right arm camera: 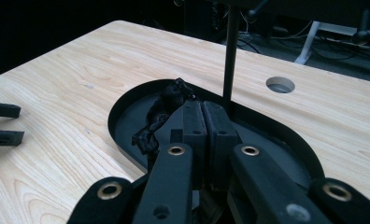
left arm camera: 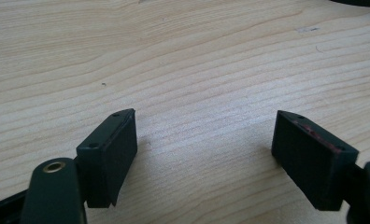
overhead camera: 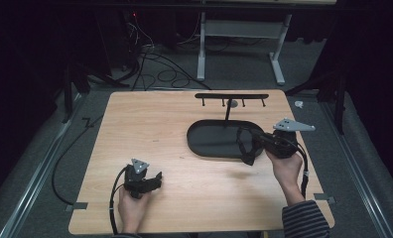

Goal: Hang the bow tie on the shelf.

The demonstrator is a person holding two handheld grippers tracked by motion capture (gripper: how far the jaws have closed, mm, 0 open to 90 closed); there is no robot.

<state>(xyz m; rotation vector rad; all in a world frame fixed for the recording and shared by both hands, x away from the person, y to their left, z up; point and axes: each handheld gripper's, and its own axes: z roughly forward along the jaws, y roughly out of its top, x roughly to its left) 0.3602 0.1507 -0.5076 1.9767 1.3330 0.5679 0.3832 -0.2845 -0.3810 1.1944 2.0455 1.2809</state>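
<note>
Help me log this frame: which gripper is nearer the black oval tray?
Right. The right gripper hangs over the black oval tray, jaws shut on a black strap. The left gripper sits apart, nearer the table's front edge.

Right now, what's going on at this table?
A person works at a wooden table with a hand-held gripper in each hand. The right hand-held gripper has its jaws shut on a black loop, seemingly a strap or band, over the black oval tray of a stand with a hook bar. The left hand-held gripper rests open over bare wood near the front edge, holding nothing.
</note>
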